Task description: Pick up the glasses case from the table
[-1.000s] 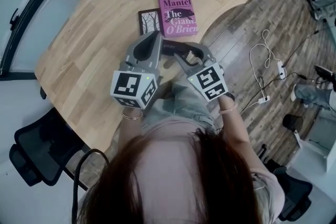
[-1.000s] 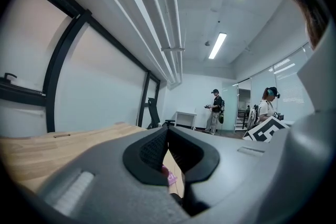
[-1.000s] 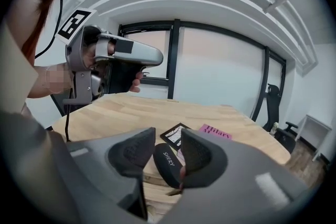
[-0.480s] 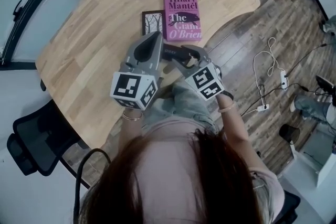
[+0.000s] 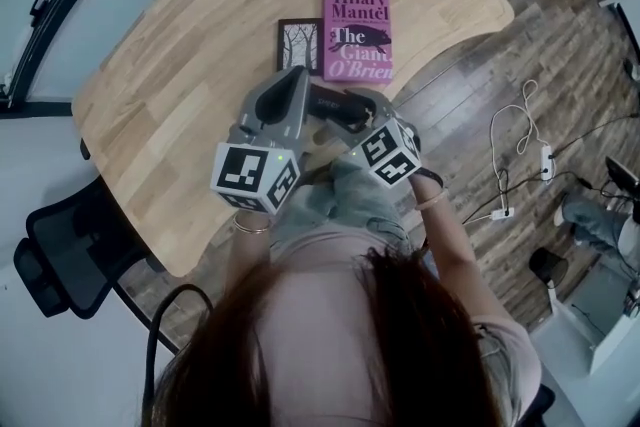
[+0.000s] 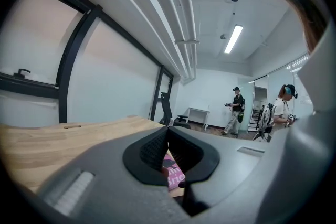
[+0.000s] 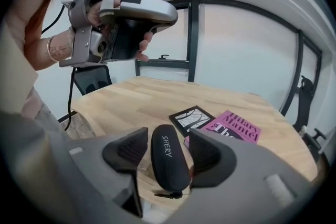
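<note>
A miss is most likely to be caused by the case's shape. The glasses case (image 7: pixel 170 162) is rounded and smooth-looking (a dark shell with pale lettering on top), so if it is pinched too high on its curve it may be squeezed out downward or toward the desk's near edge, which it lies close to. It is also set slightly askew to the jaws, so one pad may be met before the other and the case swung round on the desk (image 7: pixel 131 102) rather than gripped. A push toward the far side would send it against the pink book (image 7: pixel 231 126) and the small dark picture card (image 7: pixel 191 118) just beyond.

The right tool (image 7: pixel 168 132) is held spread, its jaws having just been opening, and the case is seen lying lengthwise between them, flat on the wood. No pad is pressed on it, though the right-hand pad is judged very near its flank. Whether the jaws are low enough to straddle it cannot be told.

The left tool (image 6: pixel 168 131) is held higher beside it, tips pressed together on nothing.
</note>
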A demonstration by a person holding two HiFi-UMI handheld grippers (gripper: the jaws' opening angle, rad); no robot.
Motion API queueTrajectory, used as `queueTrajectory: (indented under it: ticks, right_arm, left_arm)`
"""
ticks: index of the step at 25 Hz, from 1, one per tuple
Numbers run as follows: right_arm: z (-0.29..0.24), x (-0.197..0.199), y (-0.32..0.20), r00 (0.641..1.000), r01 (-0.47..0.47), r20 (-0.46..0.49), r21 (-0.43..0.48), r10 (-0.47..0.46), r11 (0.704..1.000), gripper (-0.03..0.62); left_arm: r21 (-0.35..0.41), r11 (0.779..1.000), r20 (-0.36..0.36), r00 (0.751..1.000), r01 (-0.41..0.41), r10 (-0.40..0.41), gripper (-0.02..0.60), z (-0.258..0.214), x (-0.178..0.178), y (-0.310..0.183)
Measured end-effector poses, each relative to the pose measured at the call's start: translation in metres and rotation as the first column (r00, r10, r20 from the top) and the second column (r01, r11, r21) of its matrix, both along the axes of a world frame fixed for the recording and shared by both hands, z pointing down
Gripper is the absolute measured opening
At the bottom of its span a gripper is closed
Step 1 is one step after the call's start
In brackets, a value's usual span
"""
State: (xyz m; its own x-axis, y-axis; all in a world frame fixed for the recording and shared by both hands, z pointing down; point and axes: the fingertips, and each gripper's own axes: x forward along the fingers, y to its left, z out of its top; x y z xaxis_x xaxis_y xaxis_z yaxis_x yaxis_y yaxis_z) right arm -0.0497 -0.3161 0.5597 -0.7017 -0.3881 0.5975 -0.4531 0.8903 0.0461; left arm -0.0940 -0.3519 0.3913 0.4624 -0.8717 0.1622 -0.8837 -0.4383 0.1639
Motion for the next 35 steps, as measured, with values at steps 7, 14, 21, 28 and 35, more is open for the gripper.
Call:
queueTrajectory:
  ticks: [7, 14, 21, 28, 35]
  right_arm:
    - [0.020, -0.006, -0.003, 0.998, 0.063, -0.005, -0.034, -0.063, 0.997, 0.261]
    - [0.044, -0.008, -0.005, 0.992, 0.114, -0.042, -0.058, -0.117, 0.992, 0.280]
    - [0.068, -0.009, -0.006, 0.983, 0.148, -0.094, -0.088, -0.156, 0.985, 0.308]
    - [0.085, -0.014, -0.007, 0.969, 0.193, -0.137, -0.110, -0.207, 0.975, 0.340]
    - [0.099, -0.021, -0.007, 0.955, 0.221, -0.169, -0.147, -0.245, 0.964, 0.350]
  left_arm:
    - [-0.015, 0.999, 0.025, 0.999, 0.028, -0.027, 0.009, 0.006, -0.002, -0.004]
    - [-0.044, 0.997, 0.037, 0.998, 0.060, -0.058, 0.009, 0.015, -0.008, -0.004]
    - [-0.066, 0.992, 0.043, 0.994, 0.103, -0.100, 0.009, 0.022, -0.019, -0.004]
    - [-0.087, 0.987, 0.043, 0.990, 0.135, -0.131, 0.009, 0.031, -0.028, -0.002]
    - [-0.103, 0.982, 0.040, 0.988, 0.155, -0.152, 0.009, 0.036, -0.035, -0.001]
